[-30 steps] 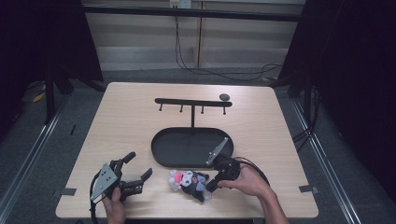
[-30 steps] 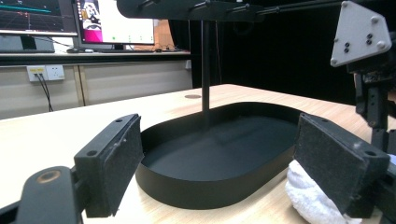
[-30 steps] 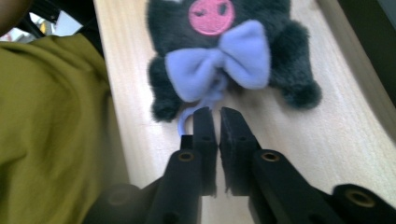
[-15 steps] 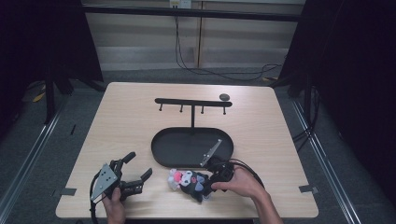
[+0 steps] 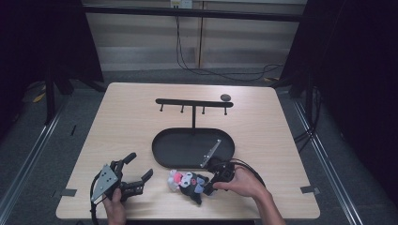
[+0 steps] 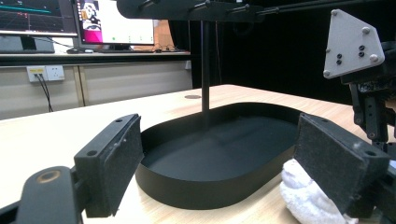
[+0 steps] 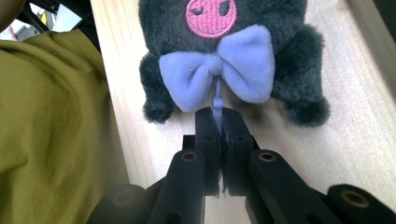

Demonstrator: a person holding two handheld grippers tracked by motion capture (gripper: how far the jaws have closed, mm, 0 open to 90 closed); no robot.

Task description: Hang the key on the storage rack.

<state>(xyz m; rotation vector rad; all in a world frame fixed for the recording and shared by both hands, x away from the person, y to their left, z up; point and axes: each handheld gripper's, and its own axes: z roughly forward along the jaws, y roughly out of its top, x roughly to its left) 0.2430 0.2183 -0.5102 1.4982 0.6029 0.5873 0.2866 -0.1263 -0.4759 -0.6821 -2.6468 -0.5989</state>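
Dark curtains and a grey floor surround the pale wooden table [image 5: 141, 122]. On it stands a black oval tray [image 5: 187, 152] with a hook rack [image 5: 193, 102]. Just before the tray lies the plush toy [image 5: 190, 182], its lilac loop [image 7: 217, 100] pinched in the right gripper [image 5: 210, 185]; the left gripper [image 5: 140, 168] gapes empty nearby.

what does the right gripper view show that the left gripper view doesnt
Right gripper view: the right claw shut on a thin lilac loop under the plush toy's bow, with the toy's dark grey body and an olive sleeve beside it.

Left gripper view: the open left claw, the black oval tray, its upright post and monitors behind.

Both share the wooden table and part of the plush toy.
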